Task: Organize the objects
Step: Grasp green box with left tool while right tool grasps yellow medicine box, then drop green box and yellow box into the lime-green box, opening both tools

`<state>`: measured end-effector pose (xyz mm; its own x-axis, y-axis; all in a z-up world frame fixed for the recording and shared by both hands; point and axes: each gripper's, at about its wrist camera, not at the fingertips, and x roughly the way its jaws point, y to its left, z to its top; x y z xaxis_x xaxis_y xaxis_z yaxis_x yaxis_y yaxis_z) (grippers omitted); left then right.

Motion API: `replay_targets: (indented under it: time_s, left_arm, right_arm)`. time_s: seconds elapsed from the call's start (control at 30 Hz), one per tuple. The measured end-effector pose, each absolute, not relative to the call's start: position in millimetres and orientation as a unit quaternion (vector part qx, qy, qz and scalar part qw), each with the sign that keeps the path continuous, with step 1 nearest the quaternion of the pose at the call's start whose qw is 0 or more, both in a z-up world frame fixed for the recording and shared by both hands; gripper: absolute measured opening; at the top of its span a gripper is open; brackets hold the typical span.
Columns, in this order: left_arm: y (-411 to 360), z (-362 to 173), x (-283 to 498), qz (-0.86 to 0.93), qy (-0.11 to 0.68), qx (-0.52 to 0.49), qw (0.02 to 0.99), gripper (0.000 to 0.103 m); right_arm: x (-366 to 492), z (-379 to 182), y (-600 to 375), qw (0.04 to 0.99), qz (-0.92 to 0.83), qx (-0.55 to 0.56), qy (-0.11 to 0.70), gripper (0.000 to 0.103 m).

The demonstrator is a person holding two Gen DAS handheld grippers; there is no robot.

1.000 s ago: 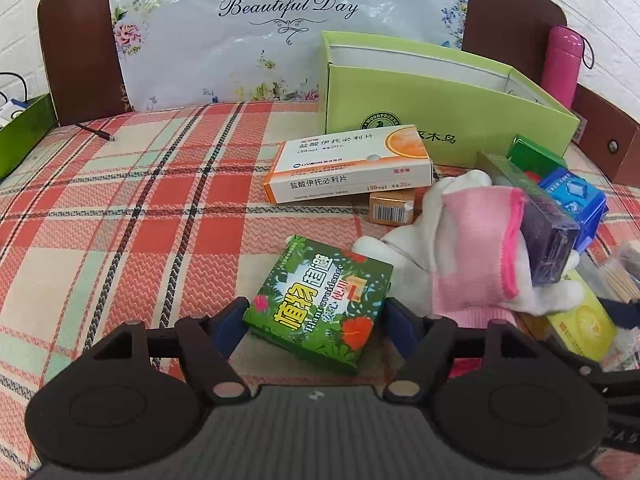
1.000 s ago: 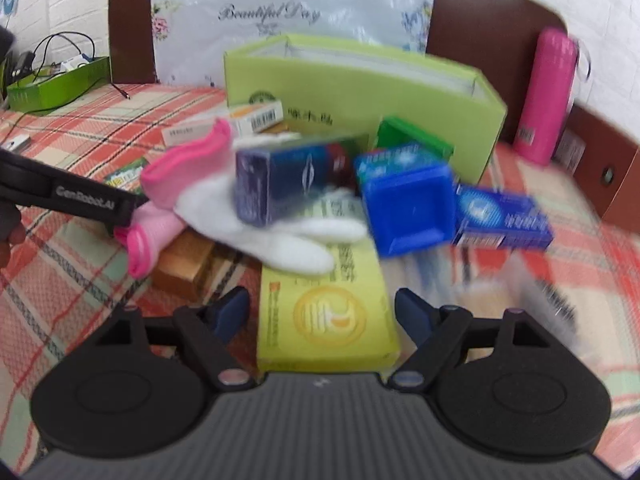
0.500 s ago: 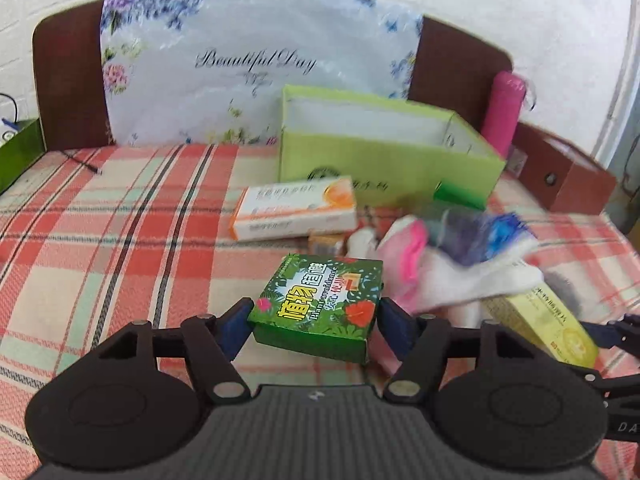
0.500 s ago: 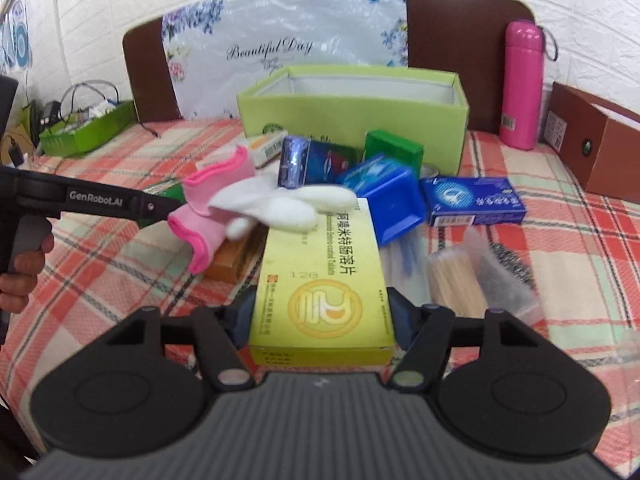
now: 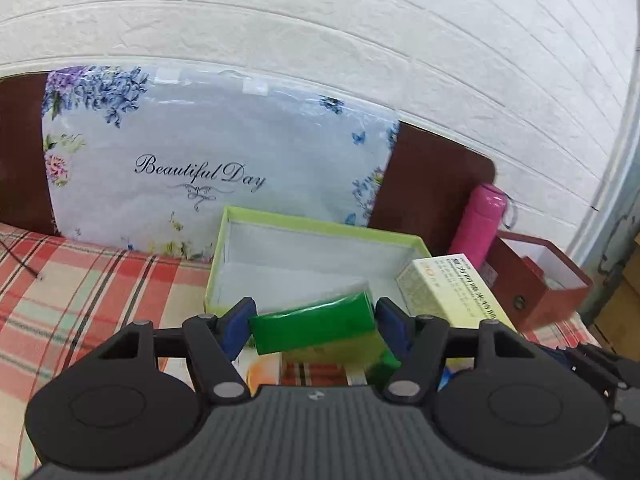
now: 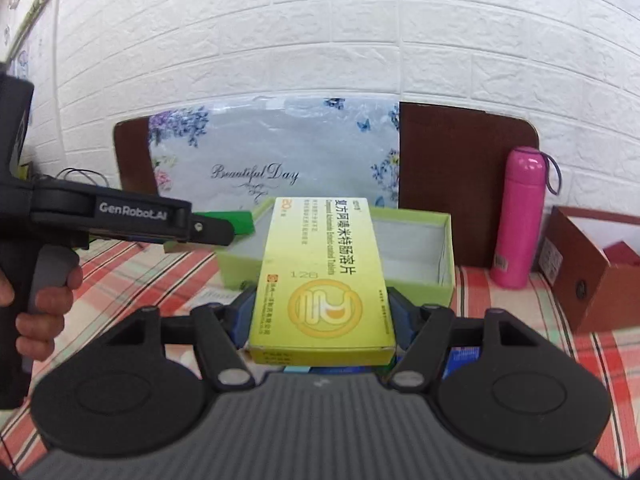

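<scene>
A second ago both boxes lay on the checked bed among the clutter; now both are lifted clear of it. The left tool [image 5: 314, 326] pinches the green box [image 5: 312, 326], tilted, just in front of the open lime-green box [image 5: 320, 232]. The right tool [image 6: 322, 316] pinches the yellow medicine box [image 6: 322, 280], level, before that same container. A floral bag [image 5: 200, 160] leans on the brown headboard [image 6: 460, 160] behind, a pink flask [image 6: 520, 216] and a brown box [image 6: 580, 280] stand to the right, and the person's hand [image 6: 36, 312] shows at left.
</scene>
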<state>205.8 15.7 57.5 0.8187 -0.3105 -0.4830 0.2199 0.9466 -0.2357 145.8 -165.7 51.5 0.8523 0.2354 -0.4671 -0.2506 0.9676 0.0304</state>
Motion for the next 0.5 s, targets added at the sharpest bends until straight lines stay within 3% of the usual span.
replay_targets:
  time_s: [0.5]
  left_arm:
    - [5,17,336,-0.097,0.315,-0.07,0.941,0.067]
  right_arm:
    - [310,-9,-149,0.941,0.096,0.006,0.324,0.065]
